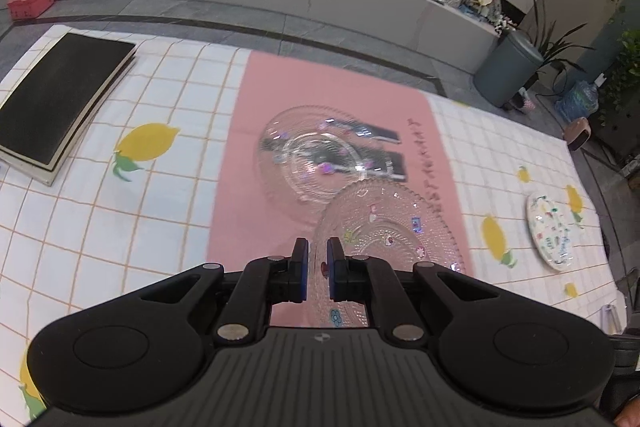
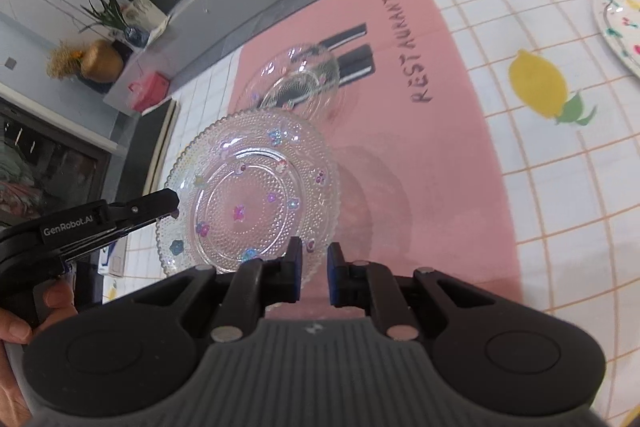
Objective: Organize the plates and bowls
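Bright, even light, fisheye-bent edges, slight blur

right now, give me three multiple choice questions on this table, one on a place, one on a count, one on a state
1. Where does the glass bowl rest?
A. pink mat
B. black book
C. floor
2. How many grippers grip the beaded glass plate?
A. none
B. one
C. two
3. What state is the beaded glass plate in?
A. flat on the cloth
B. lifted and tilted
C. broken

A: the pink mat lies under it.
C: the left gripper and right gripper both pinch its rim.
B: its shadow falls on the mat beneath.
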{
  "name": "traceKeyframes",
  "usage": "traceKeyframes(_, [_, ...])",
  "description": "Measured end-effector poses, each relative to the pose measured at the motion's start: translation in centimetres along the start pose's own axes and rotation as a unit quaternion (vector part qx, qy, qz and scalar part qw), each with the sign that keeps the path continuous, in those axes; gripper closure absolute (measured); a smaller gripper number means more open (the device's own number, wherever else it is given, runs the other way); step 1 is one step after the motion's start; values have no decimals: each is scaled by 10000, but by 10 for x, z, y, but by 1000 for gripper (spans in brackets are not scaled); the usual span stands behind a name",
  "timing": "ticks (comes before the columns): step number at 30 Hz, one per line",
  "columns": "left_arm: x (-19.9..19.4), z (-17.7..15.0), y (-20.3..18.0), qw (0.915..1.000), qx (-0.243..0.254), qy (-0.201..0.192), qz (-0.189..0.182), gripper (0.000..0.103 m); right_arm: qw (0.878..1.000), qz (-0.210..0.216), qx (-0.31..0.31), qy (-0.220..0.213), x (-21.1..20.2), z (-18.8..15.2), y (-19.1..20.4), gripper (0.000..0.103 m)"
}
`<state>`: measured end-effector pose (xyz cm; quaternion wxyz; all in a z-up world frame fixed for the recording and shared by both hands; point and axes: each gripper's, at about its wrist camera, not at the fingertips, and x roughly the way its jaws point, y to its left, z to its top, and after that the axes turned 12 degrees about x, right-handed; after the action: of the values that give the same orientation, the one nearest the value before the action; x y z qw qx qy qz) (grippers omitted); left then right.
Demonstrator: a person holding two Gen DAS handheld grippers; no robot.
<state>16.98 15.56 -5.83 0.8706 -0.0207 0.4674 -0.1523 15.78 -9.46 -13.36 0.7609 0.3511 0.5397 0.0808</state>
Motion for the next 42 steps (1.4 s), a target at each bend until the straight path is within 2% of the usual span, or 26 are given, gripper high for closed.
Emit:
traceKeyframes(10, [-25,4,-67,9989,315,-330,-132,94,9988,193,269,-367,-62,6,-37,92])
traceKeyframes(17, [-31,-15,-114,9982,407,-350,-268,94,9979,96,408,-501,-97,2,-77,93])
traceKeyframes(31, [-4,-71,-170,9979,158,130,-613,94,9951,-526,675,-490,-131,-24,-155,93])
traceKeyframes(42, [24,-120,-179,9971,-66,588,-469,94,9923,-978,713,-254,-114,-37,-187,95])
